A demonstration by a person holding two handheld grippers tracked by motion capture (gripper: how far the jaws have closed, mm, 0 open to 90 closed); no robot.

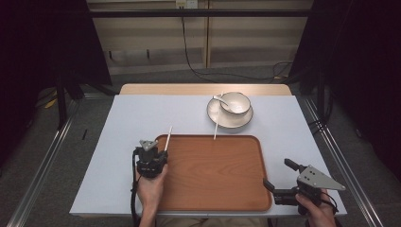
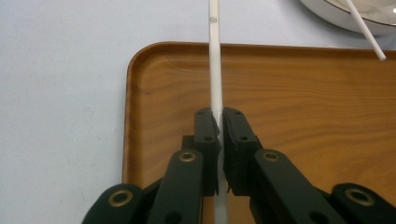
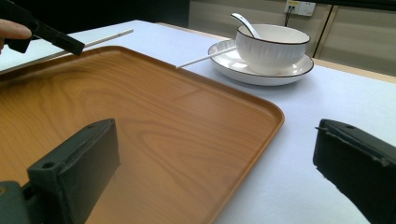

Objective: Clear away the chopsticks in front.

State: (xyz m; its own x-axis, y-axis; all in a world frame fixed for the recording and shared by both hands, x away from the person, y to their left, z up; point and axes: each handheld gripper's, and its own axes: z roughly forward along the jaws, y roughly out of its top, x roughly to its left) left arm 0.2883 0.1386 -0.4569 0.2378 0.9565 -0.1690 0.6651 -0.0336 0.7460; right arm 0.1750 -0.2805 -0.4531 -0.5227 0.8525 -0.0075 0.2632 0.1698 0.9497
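Note:
A white chopstick (image 1: 169,137) lies across the far left corner of the wooden tray (image 1: 213,175). My left gripper (image 1: 163,153) is shut on its near end. In the left gripper view the jaws (image 2: 220,116) pinch the chopstick (image 2: 215,70), which runs straight ahead over the tray's rim (image 2: 135,60). A second white chopstick (image 1: 216,126) leans from the plate (image 1: 213,115) down toward the tray's far edge. A white bowl (image 1: 235,102) with a spoon (image 1: 220,99) stands on that plate. My right gripper (image 1: 278,173) stands open at the tray's near right corner, with nothing between its jaws (image 3: 215,140).
The tray (image 3: 140,107) sits on a pale table (image 1: 132,118), bare to the left and at the far right. Bowl (image 3: 271,46) and plate (image 3: 289,70) stand just beyond the tray's far edge. Cables and a wooden panel lie behind the table.

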